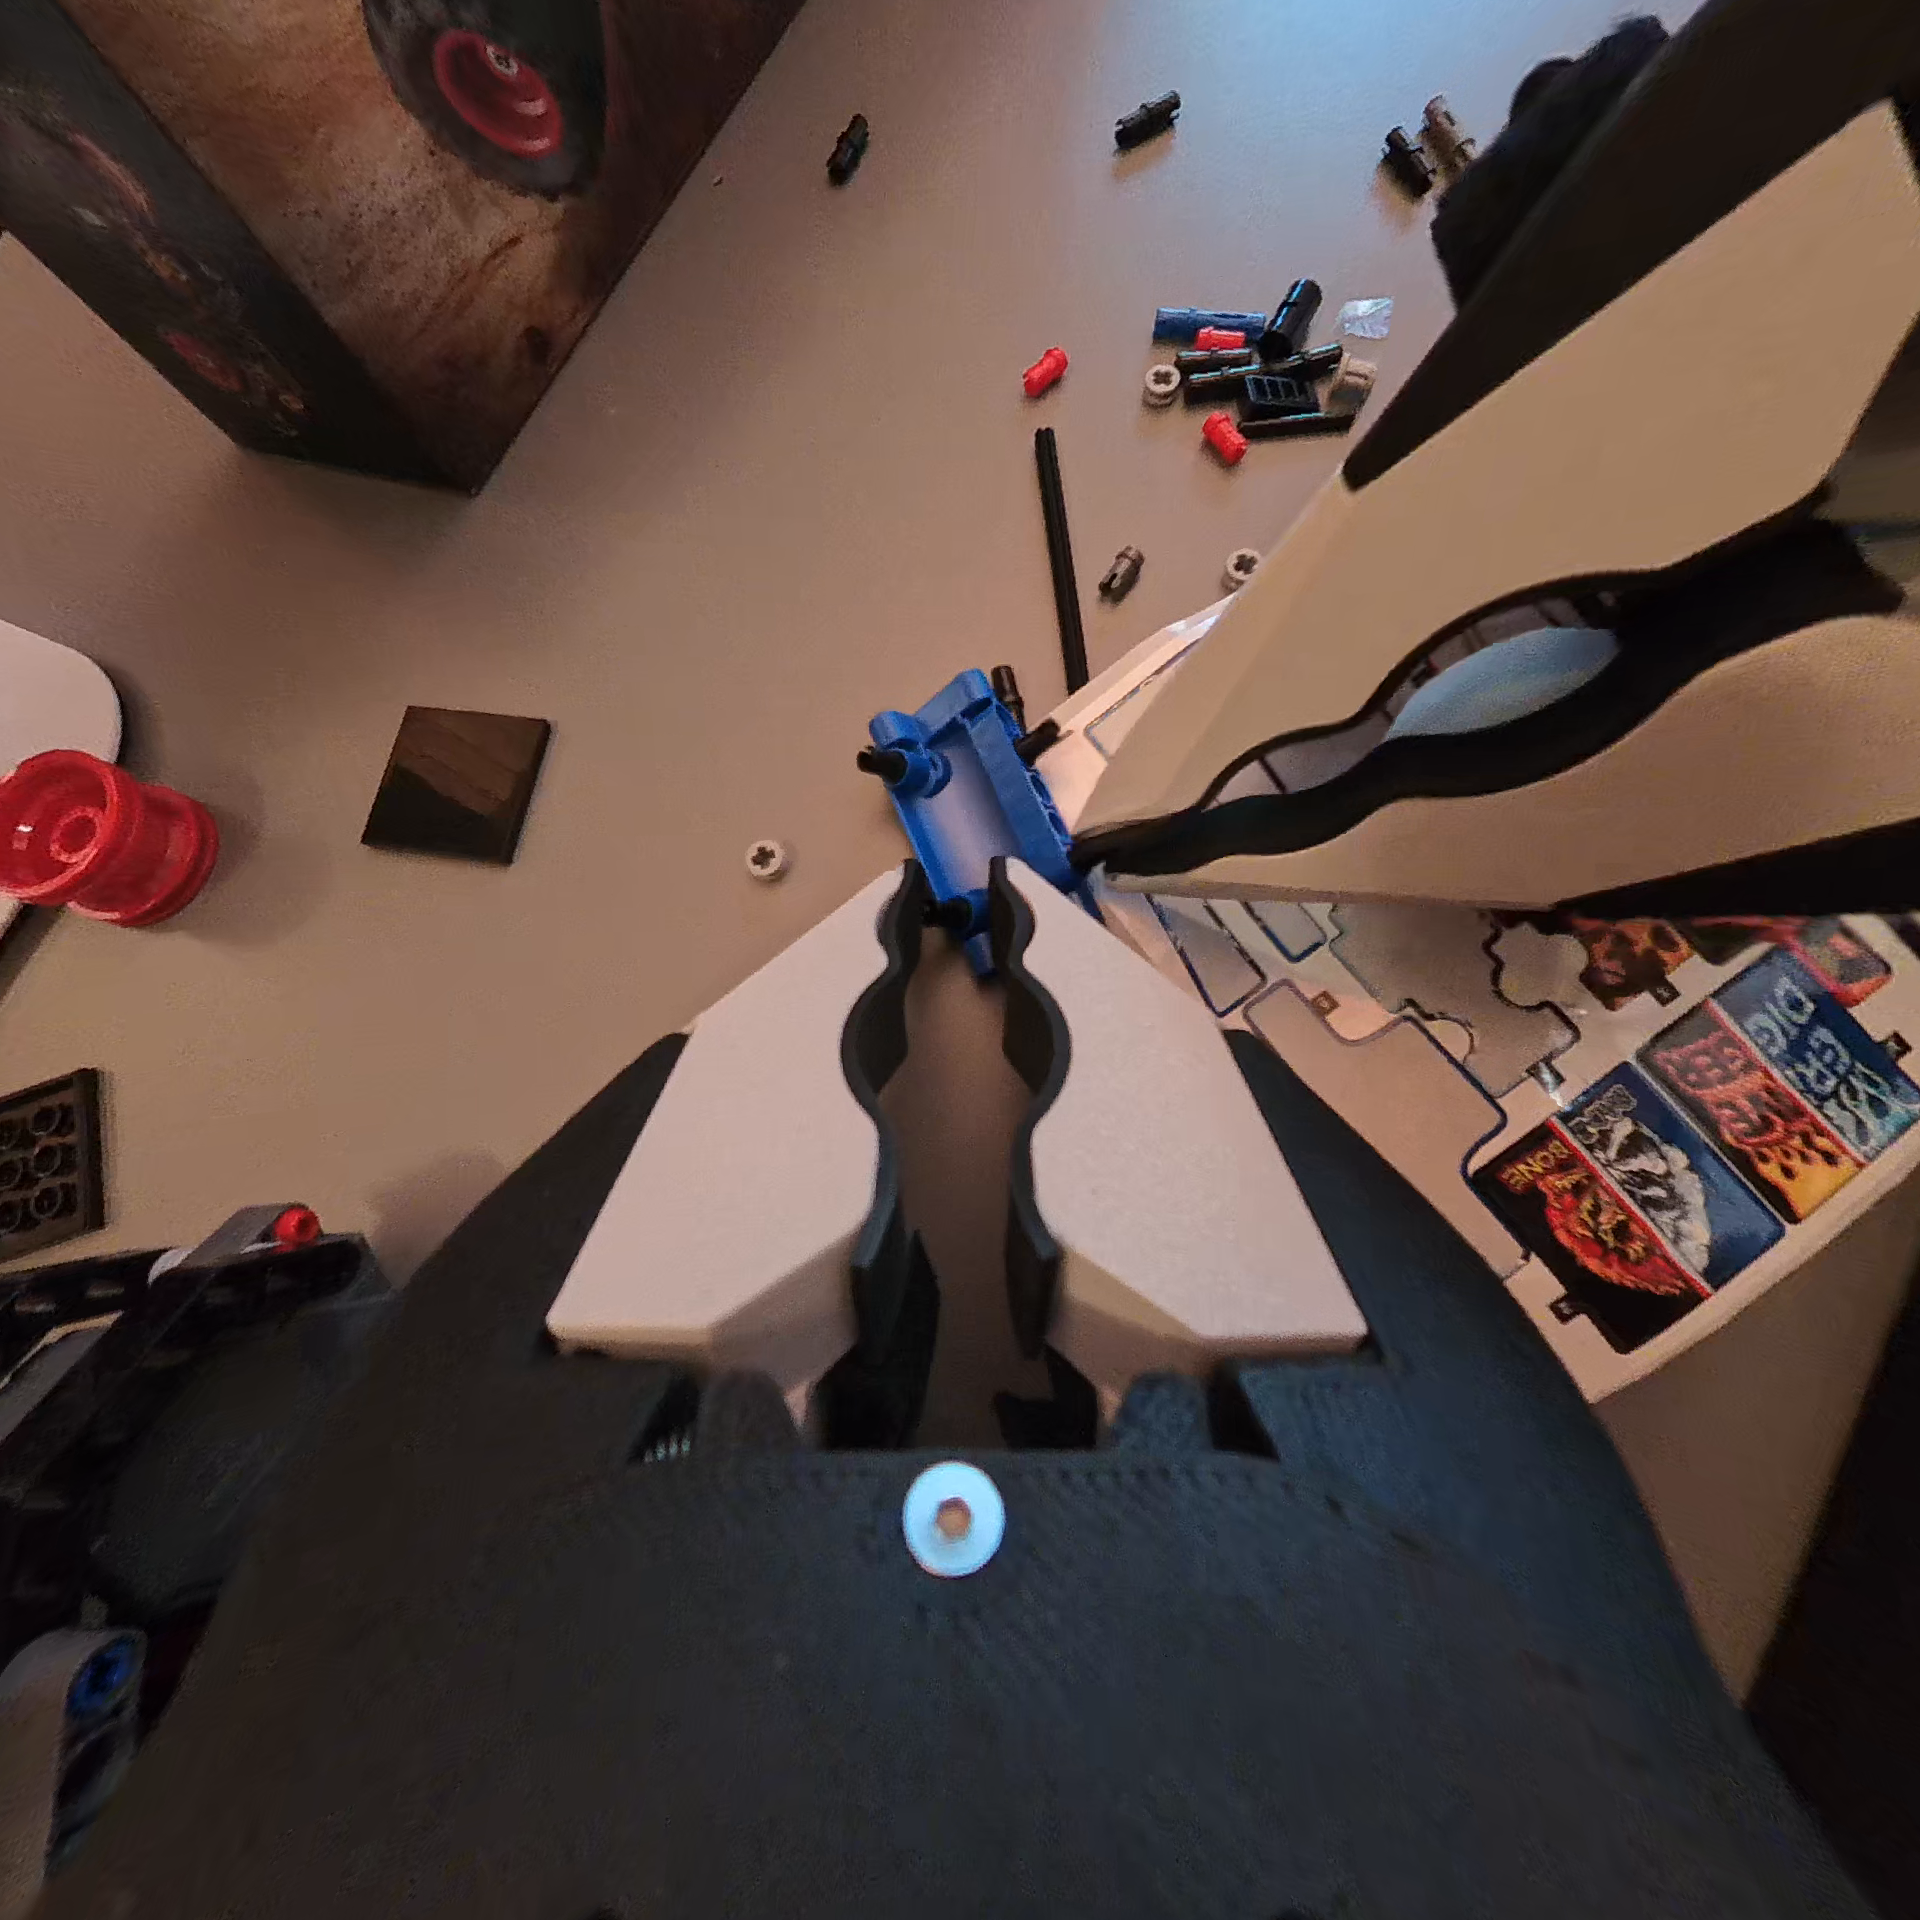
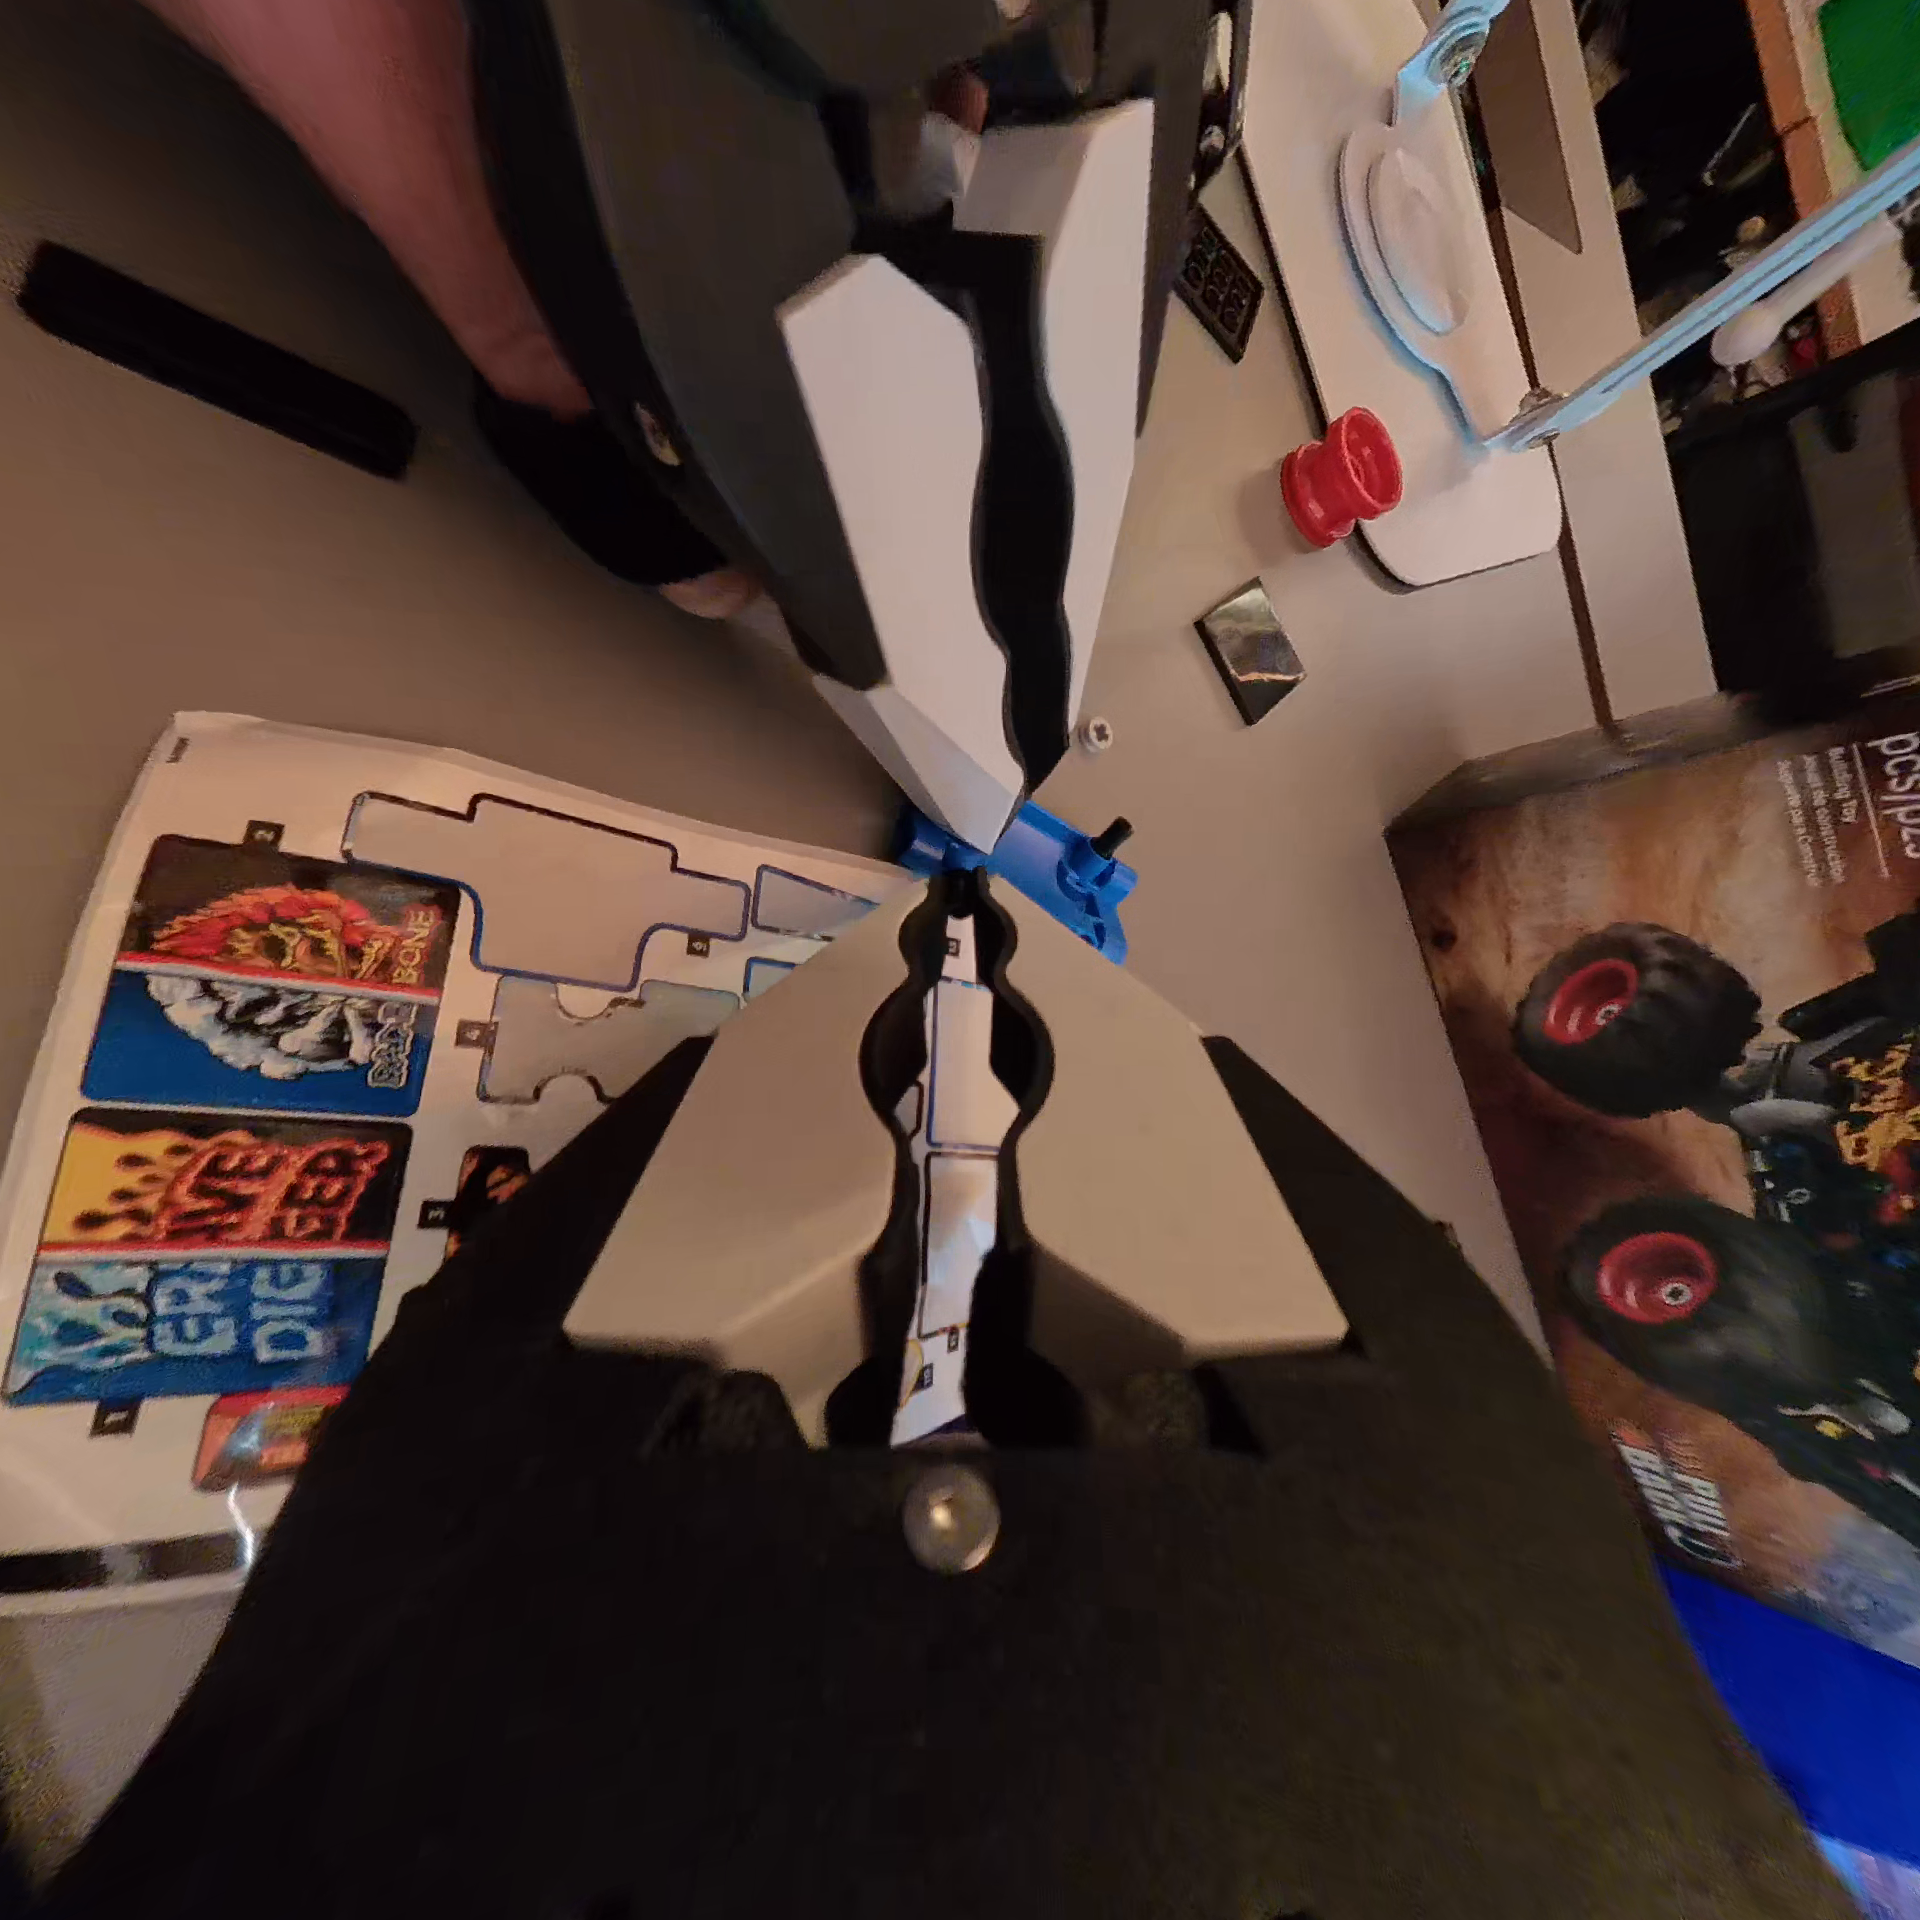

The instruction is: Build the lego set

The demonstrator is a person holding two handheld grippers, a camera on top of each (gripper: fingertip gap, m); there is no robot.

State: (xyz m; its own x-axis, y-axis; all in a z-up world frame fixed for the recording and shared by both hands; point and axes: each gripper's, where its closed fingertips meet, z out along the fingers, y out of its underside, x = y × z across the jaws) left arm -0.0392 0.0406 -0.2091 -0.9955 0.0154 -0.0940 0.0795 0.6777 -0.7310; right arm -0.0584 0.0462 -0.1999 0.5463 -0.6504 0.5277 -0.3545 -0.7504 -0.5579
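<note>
A smooth beige desk (image 1: pixel 644 582) carries, from left, a glossy red hub (image 1: pixel 104 836), a flat black tile (image 1: pixel 457 784), a printed cardboard box (image 1: pixel 343 208) and scattered pins (image 1: pixel 1247 364). At centre, the ribbed blue frame (image 1: pixel 971 790) sits gripped by both: left tool (image 1: pixel 956 894) nipping its near end, right tool (image 2: pixel 956 899) pinching its far edge beside the sticker sheet (image 2: pixel 260 1039).

The left gripper (image 1: pixel 956 894) pinches the near end of a blue Technic frame (image 1: pixel 971 800) studded with black pins, its fingertips closed on the part. The right gripper (image 1: pixel 1091 857) comes in from the right, tips closed at the frame's edge. Under them lie a sticker sheet (image 1: pixel 1455 1049), a black axle (image 1: pixel 1060 556), a red wheel hub (image 1: pixel 104 836), a black tile (image 1: pixel 457 784) and loose pins (image 1: pixel 1257 364)
</note>
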